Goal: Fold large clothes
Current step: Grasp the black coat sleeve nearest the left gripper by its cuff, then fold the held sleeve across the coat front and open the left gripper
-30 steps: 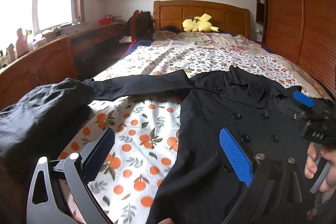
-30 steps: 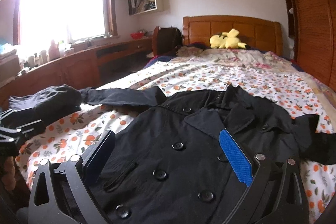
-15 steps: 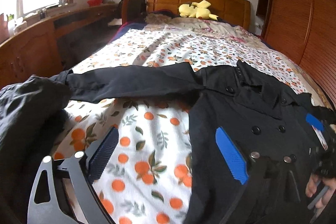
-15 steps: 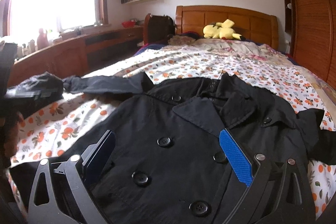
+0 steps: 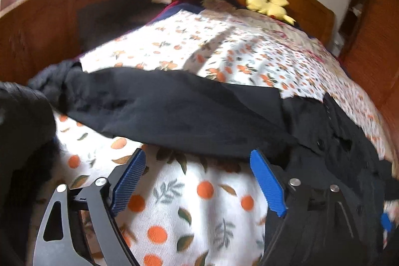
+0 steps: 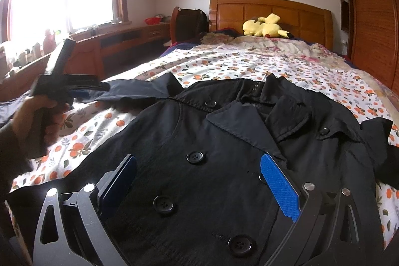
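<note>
A black double-breasted coat (image 6: 224,141) lies face up on the bed, buttons and collar showing. Its one sleeve (image 5: 174,114) stretches out flat to the left over the orange-print sheet (image 5: 199,203). My left gripper (image 5: 197,158) hovers low over the sheet, its blue pads just short of the sleeve's near edge. Its jaws are closing, with only sheet between them. In the right wrist view, the hand (image 6: 32,116) that holds it is at the sleeve's outer part. My right gripper (image 6: 199,158) stands open just above the coat's front, gripping nothing.
A heap of dark clothing (image 5: 22,141) lies at the bed's left edge. A yellow plush toy (image 6: 264,26) rests by the wooden headboard (image 6: 274,11). A wooden desk (image 6: 112,41) runs under the window on the left; a wooden wardrobe (image 6: 374,29) stands at the right.
My left gripper has moved forward and down to the outstretched sleeve, and its jaws have narrowed a little. My right gripper sank slightly toward the coat's front, then held still.
</note>
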A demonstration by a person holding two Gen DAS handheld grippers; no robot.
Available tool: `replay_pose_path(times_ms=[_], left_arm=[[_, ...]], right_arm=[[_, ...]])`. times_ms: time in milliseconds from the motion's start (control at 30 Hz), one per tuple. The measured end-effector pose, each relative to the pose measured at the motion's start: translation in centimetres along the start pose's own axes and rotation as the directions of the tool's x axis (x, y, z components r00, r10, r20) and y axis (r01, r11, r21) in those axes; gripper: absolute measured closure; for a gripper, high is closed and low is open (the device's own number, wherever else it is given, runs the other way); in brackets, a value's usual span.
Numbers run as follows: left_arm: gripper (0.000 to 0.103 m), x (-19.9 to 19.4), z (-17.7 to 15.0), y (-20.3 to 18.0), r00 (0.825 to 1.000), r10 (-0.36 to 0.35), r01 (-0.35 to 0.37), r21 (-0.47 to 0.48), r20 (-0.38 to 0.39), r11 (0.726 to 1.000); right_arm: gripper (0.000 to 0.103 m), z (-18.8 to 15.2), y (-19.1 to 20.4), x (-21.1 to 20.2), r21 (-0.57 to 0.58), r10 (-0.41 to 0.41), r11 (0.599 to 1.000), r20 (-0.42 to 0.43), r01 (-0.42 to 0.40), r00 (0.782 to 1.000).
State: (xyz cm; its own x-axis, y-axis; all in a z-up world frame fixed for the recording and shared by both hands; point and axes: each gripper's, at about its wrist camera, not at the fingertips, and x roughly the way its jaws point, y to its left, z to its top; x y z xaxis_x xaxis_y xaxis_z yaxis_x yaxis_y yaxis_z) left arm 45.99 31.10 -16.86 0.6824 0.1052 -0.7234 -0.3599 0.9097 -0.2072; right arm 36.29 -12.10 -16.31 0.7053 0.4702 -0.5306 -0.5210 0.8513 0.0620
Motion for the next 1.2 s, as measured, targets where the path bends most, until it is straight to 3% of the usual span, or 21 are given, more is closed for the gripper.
replay_pose_path(times_ms=[167, 267, 367, 400, 433, 500, 667, 800, 1033, 1200], left_arm=[[0.025, 3.6, 0.4, 1.6, 0.996, 0.047, -0.052, -0.061, -0.076, 0.997], [0.033, 4.9, 0.8, 3.0, 0.995, 0.013, -0.028, -0.148, -0.101, 0.989], [0.062, 5.4, 1.4, 3.6, 0.995, 0.002, -0.020, -0.190, -0.096, 0.982], [0.082, 5.4, 1.7, 3.6, 0.996, 0.005, -0.023, -0.191, -0.094, 0.981], [0.093, 5.2, 1.9, 3.4, 0.996, 0.010, -0.027, -0.187, -0.089, 0.982], [0.098, 4.2, 2.3, 2.4, 0.998, 0.025, -0.036, -0.161, -0.064, 0.986], [0.102, 1.2, 3.3, -2.1, 0.997, 0.073, -0.072, -0.029, 0.007, 0.997], [0.102, -2.2, 3.6, -7.3, 0.999, 0.018, -0.022, 0.081, 0.049, 0.996], [0.101, -6.9, 0.4, -16.5, 0.997, -0.067, 0.049, 0.290, 0.050, 0.956], [0.096, -7.4, -2.9, -19.2, 0.998, -0.059, 0.044, 0.359, 0.029, 0.932]], right_arm=[[0.007, 0.0, -0.4, 0.0, 0.021, 0.014, 1.000, 0.000, -0.014, 1.000], [0.007, 0.0, -0.5, -0.1, 0.028, 0.020, 0.999, 0.001, -0.020, 1.000], [0.007, 0.1, -0.6, -0.1, 0.030, 0.022, 0.999, 0.002, -0.022, 1.000], [0.007, 0.1, -0.6, -0.2, 0.031, 0.022, 0.999, 0.003, -0.022, 1.000], [0.007, 0.1, -0.6, -0.2, 0.032, 0.023, 0.999, 0.003, -0.023, 1.000], [0.007, 0.1, -0.7, -0.3, 0.033, 0.024, 0.999, 0.003, -0.024, 1.000], [0.007, 0.2, -1.0, -0.9, 0.041, 0.035, 0.999, -0.039, -0.034, 0.999], [0.007, 0.4, -1.9, -2.4, 0.030, 0.008, 1.000, -0.026, -0.007, 1.000], [0.007, 0.6, -4.7, -5.2, 0.045, -0.050, 0.998, 0.014, 0.049, 0.999], [0.007, 0.3, -6.0, -6.0, 0.054, -0.072, 0.996, 0.017, 0.071, 0.997]])
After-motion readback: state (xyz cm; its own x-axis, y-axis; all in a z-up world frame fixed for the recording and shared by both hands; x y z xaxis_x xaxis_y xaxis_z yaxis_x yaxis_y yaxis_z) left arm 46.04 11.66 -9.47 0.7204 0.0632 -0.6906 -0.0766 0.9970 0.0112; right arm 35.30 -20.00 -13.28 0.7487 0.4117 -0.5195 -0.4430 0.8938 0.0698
